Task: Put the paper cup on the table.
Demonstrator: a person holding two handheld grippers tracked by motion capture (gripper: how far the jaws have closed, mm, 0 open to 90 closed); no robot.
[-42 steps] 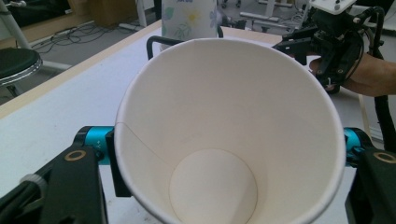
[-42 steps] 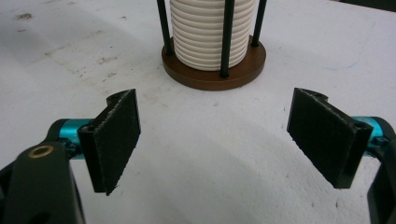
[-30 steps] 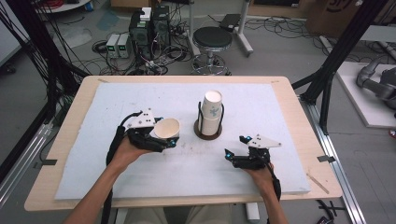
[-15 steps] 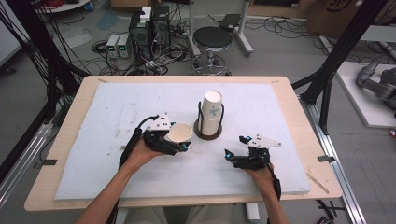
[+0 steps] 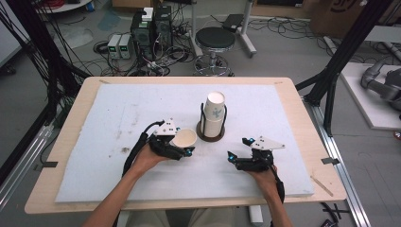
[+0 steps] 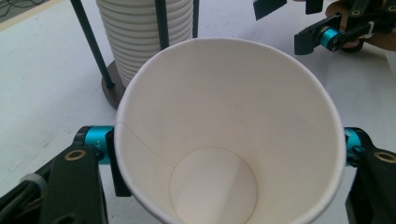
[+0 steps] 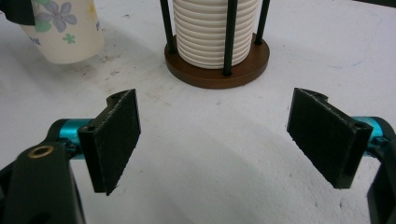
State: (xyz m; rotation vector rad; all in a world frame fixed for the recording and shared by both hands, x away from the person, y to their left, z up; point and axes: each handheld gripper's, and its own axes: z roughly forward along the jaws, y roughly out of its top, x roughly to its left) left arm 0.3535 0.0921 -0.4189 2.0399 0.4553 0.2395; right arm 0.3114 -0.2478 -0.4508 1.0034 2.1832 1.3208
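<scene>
- Just left of the cup holder, the left gripper carries a paper cup; its jaws are pinching the cup's wall from two sides.
- The paper cup is tilted, its open mouth facing up and toward the holder, close beside the holder's base but apart from it.
- In the left gripper view, the cup's interior is white and empty, with the round bottom visible.
- The cup holder, a brown disc base with dark upright rods, contains a nested cup stack standing upright.
- To the right of the holder and nearer the person, the right gripper rests low on the white mat; its jaws are spread wide with nothing between them.
- The right gripper's jaws point toward the holder's base, well apart from it.
</scene>
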